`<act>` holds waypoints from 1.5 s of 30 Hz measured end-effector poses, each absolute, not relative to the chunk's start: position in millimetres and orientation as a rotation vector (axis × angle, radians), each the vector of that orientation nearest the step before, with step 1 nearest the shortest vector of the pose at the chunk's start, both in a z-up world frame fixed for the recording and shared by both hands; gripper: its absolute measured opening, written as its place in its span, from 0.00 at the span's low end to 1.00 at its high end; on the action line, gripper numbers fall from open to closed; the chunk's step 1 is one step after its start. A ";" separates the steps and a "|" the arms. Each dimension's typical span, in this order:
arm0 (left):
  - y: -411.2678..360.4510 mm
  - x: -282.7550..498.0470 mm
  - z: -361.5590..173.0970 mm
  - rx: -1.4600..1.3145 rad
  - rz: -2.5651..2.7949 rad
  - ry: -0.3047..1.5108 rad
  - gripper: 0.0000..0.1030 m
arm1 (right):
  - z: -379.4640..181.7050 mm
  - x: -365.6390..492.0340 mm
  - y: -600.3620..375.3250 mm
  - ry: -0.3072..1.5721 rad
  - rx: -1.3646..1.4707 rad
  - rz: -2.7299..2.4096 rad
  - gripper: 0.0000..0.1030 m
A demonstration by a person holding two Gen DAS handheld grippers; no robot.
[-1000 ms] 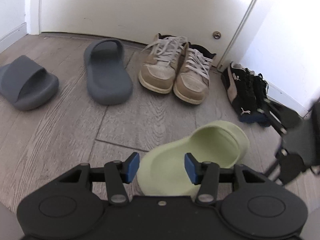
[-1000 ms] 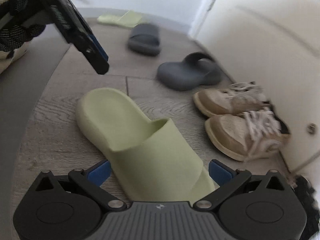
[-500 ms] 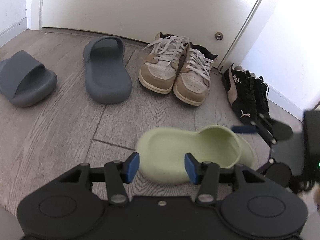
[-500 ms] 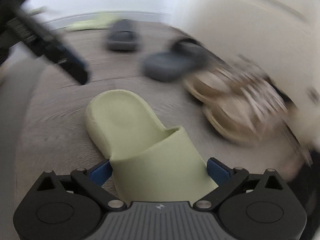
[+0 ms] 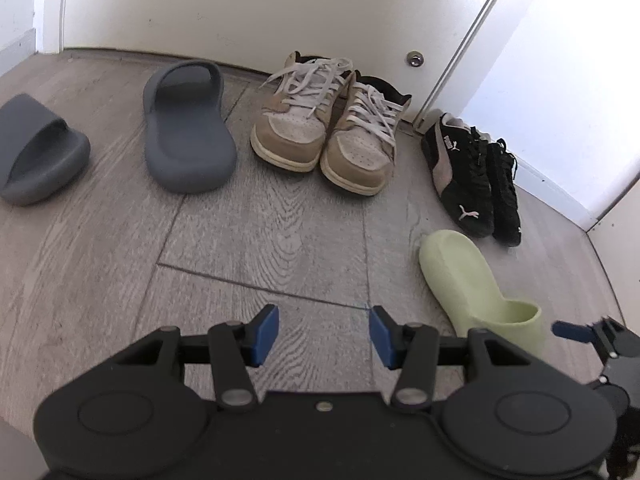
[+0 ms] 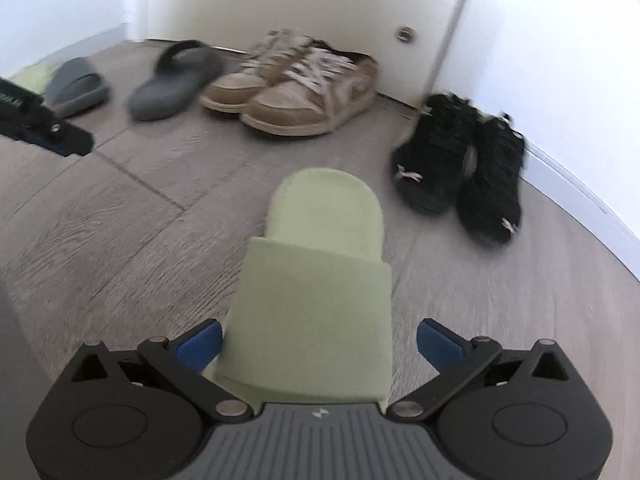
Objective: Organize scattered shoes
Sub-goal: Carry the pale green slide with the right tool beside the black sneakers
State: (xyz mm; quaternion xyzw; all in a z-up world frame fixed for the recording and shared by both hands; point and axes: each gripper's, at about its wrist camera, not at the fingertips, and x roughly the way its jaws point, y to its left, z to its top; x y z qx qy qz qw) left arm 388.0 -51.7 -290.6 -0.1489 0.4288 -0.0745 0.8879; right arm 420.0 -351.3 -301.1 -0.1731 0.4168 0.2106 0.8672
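A pale green slide (image 6: 320,280) lies on the wood floor with its toe end between the jaws of my right gripper (image 6: 320,344), which are shut on it. Its heel points toward the black sneakers (image 6: 460,168). The left wrist view has that slide (image 5: 472,288) at the lower right, with a blue fingertip (image 5: 570,330) of the right gripper beside its toe. My left gripper (image 5: 324,336) is open over bare floor with nothing in it. A second green slide (image 6: 32,76) lies far left by the wall.
Along the white door stand two grey slides (image 5: 188,128) (image 5: 36,156), a pair of tan sneakers (image 5: 324,128) and the black sneakers (image 5: 476,176) in the corner. A white baseboard (image 5: 560,192) bounds the floor on the right.
My right gripper rolled and swung right with the green slide, which turned and left the gap in front of my left gripper. The left gripper stayed put.
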 end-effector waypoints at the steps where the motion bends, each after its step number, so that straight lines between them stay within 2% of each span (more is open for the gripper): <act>1: -52.8 387.7 -290.2 -0.302 -0.154 0.892 0.49 | -301.9 424.4 -352.9 0.881 -0.338 0.453 1.00; 6: -54.8 384.8 -281.9 -0.257 -0.143 0.874 0.50 | -317.7 447.0 -354.3 0.950 -0.199 0.343 0.99; 14: -51.6 388.0 -285.3 -0.291 -0.141 0.883 0.50 | -317.6 432.9 -393.3 0.969 0.001 -0.047 0.98; 27: -50.6 385.6 -285.2 -0.256 -0.118 0.878 0.50 | -322.4 452.7 -412.0 0.929 -0.020 -0.016 0.99; 31: -29.6 387.6 -289.9 -0.295 -0.034 0.878 0.50 | -317.5 453.2 -414.1 0.929 0.005 -0.039 0.99; 36: 12.1 387.6 -290.8 -0.354 0.116 0.843 0.50 | -296.6 435.3 -402.6 0.839 0.040 -0.061 0.99; 45: 80.7 415.7 -286.5 -0.286 0.361 0.745 0.50 | -281.0 436.5 -353.7 0.746 -0.027 0.017 1.00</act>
